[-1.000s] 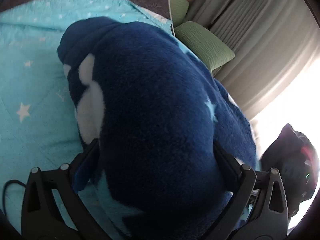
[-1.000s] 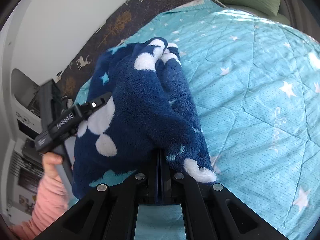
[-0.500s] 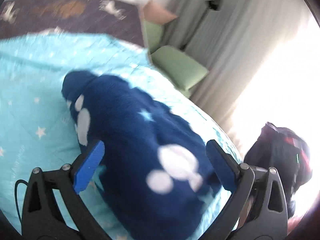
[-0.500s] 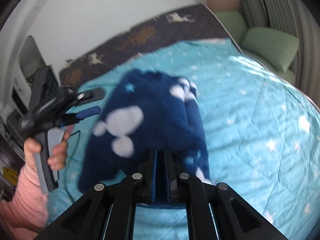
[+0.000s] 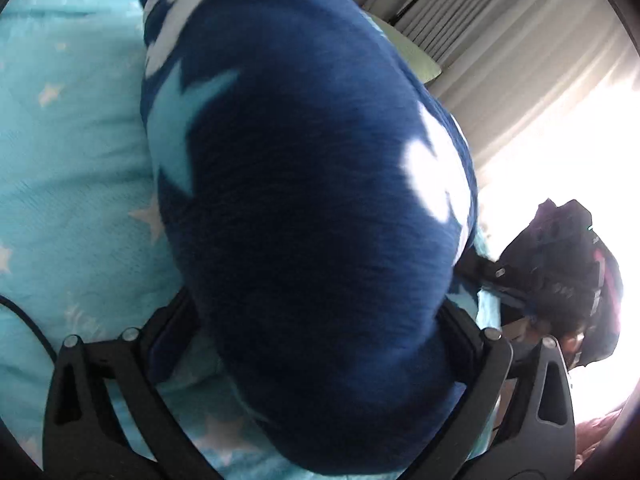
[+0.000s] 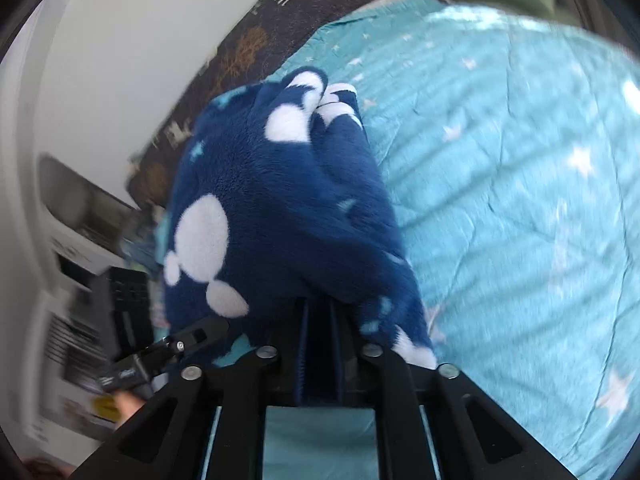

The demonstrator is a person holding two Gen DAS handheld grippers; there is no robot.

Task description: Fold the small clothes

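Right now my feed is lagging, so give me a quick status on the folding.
Right gripper shut on fleece garment. Left gripper open, garment bulging between. Garment over quilt. Nothing in the way.

**A bed under a turquoise star quilt**

The bed (image 6: 520,200) is wearing a turquoise quilt with white stars. A navy fleece garment (image 6: 280,208) with white blobs is lying bunched on the quilt. A dark deer-patterned cover (image 6: 256,40) is showing along the far edge.
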